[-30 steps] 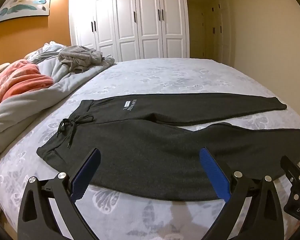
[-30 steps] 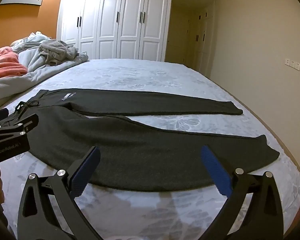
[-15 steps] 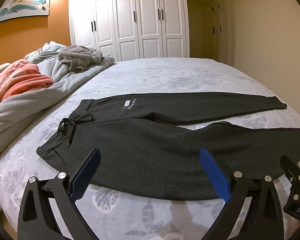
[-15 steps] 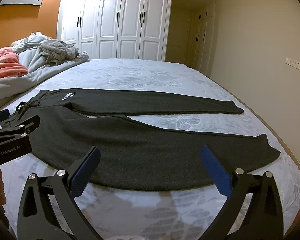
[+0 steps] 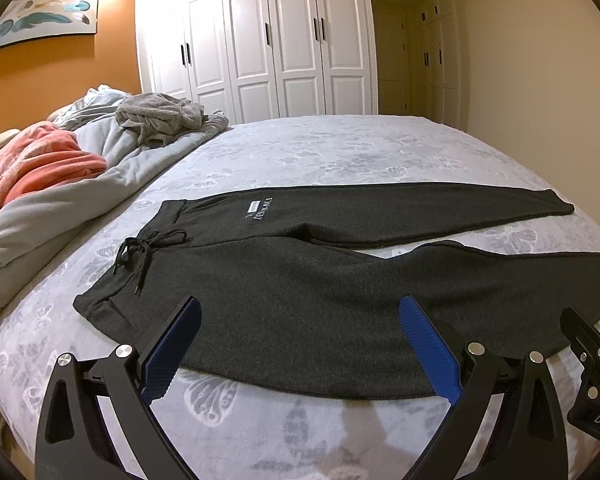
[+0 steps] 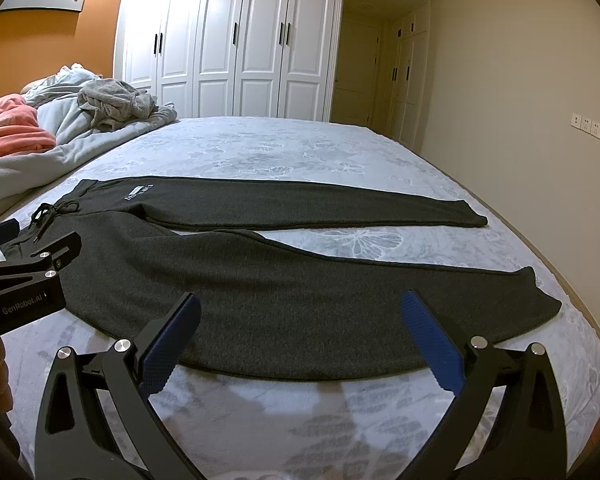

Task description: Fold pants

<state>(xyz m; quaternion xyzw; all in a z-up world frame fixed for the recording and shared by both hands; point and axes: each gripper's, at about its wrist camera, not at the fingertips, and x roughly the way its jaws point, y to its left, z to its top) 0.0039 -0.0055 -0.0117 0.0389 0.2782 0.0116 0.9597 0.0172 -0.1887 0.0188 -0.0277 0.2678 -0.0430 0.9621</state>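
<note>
Dark grey sweatpants (image 5: 284, 292) lie flat on the bed, waistband and black drawstring (image 5: 140, 248) to the left, the two legs spread apart to the right. They also show in the right wrist view (image 6: 260, 280). My left gripper (image 5: 300, 336) is open and empty, hovering over the near leg's front edge by the waist end. My right gripper (image 6: 300, 332) is open and empty over the near leg's front edge further right. The left gripper also appears at the left edge of the right wrist view (image 6: 24, 280).
The bed (image 5: 340, 152) has a pale floral cover. A heap of grey duvet (image 5: 100, 184), a pink blanket (image 5: 32, 160) and grey clothing (image 5: 160, 120) lies along its left side. White wardrobe doors (image 5: 280, 40) stand behind. A wall (image 6: 520, 120) runs along the right.
Almost nothing has changed. Both grippers stay open, with only a slight drift of view.
</note>
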